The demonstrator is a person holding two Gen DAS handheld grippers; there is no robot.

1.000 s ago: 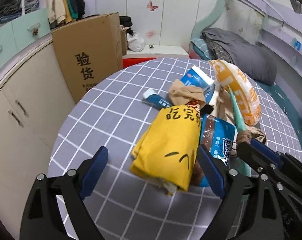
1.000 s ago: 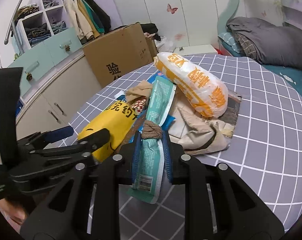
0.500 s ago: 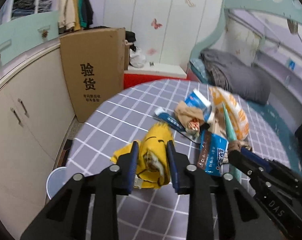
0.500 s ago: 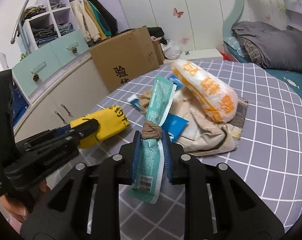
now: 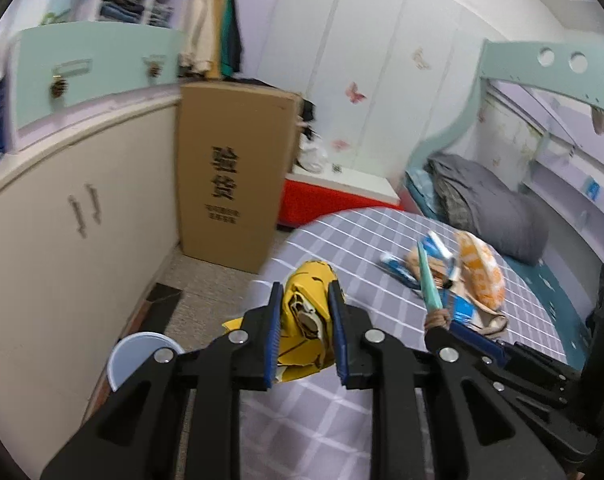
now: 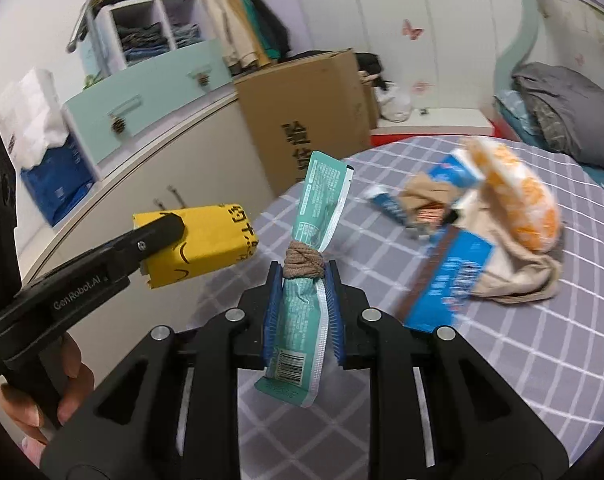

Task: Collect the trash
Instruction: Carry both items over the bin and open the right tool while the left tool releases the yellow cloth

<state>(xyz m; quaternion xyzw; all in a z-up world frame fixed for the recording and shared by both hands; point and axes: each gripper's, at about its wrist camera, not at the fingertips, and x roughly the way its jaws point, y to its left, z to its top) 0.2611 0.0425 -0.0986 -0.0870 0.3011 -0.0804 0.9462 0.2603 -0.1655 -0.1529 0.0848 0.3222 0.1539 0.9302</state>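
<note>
Trash sits in both your tools. Your left hand-held gripper (image 5: 305, 326) has just been closing, and its blue pads now pinch a crumpled yellow packet (image 5: 307, 322), held up over the near edge of the desk (image 5: 341, 432); the packet's lower end is cut off behind the pads. Your right hand-held gripper (image 6: 302, 312) is nearly closed on a teal wrapper (image 6: 307, 320) bound with a brown band (image 6: 303, 266), upright, its printed text too small to read. Remaining litter on the grid-patterned desk is motion-blurred: an orange-and-white bag (image 6: 515, 200), a blue packet (image 6: 449, 280) and beige cloth (image 6: 513, 276) overlap so edges are hard to separate. On the floor beside the desk, a pale blue bin (image 5: 140, 354) shows only part of its rim, the rest hidden by the left tool. Your left hand (image 6: 48, 390) is partly out of frame. A cardboard box (image 5: 234, 174) stands behind.
</note>
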